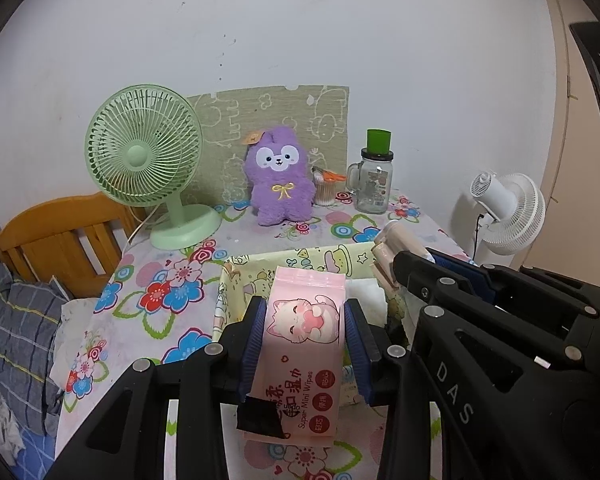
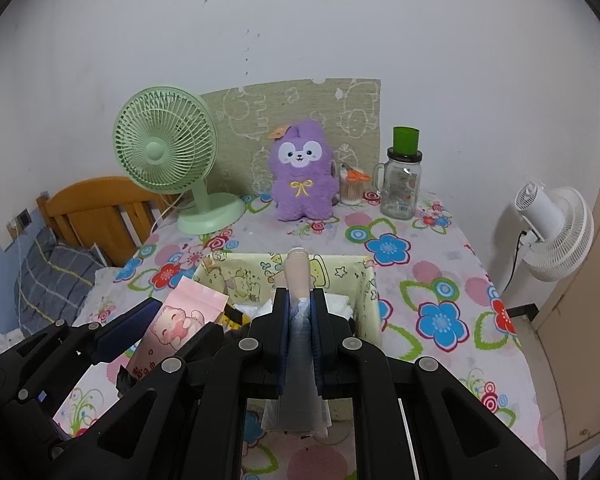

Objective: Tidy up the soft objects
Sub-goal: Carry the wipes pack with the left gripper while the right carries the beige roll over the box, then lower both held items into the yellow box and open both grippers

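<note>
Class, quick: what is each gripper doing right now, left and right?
Left gripper: shut on the pink wipes pack.
Right gripper: shut on a beige item in a clear wrapper.

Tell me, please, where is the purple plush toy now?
The purple plush toy stands at the back of the table, against the patterned board, between the green fan on its left and the glass jar on its right.

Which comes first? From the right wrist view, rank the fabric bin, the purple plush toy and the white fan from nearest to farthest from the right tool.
1. Fabric bin: directly under the right tool.
2. White fan: off the table, far right.
3. Purple plush toy: at the back by the wall; close to the fan in rank.
</note>
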Demonstrator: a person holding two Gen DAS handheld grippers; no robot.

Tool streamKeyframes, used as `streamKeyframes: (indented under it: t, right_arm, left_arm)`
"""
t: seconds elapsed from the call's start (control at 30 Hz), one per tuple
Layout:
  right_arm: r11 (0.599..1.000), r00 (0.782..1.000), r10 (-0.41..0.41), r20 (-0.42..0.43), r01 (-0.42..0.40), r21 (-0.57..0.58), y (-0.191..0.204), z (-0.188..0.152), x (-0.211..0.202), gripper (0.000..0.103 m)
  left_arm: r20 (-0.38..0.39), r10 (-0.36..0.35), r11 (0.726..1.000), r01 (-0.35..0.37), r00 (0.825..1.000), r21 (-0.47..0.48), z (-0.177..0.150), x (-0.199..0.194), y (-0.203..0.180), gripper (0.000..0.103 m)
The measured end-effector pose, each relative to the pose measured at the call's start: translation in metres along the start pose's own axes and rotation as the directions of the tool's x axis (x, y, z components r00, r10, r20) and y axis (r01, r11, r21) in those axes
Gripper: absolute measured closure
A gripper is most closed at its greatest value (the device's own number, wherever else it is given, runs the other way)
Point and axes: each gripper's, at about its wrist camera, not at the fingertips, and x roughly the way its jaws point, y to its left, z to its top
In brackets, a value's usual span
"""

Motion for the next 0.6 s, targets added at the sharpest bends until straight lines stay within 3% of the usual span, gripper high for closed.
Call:
streamKeyframes:
  t: [0.6]
  right_arm:
    - [0.999, 0.998, 0.050, -0.040, -0.050, 0.008, -0.009, 0.009, 0.048, 0.090]
  left_arm:
    - [-0.032, 0.042, 0.999, -0.043, 0.999, -0.015, 0.008, 0.045, 0.007, 0.063]
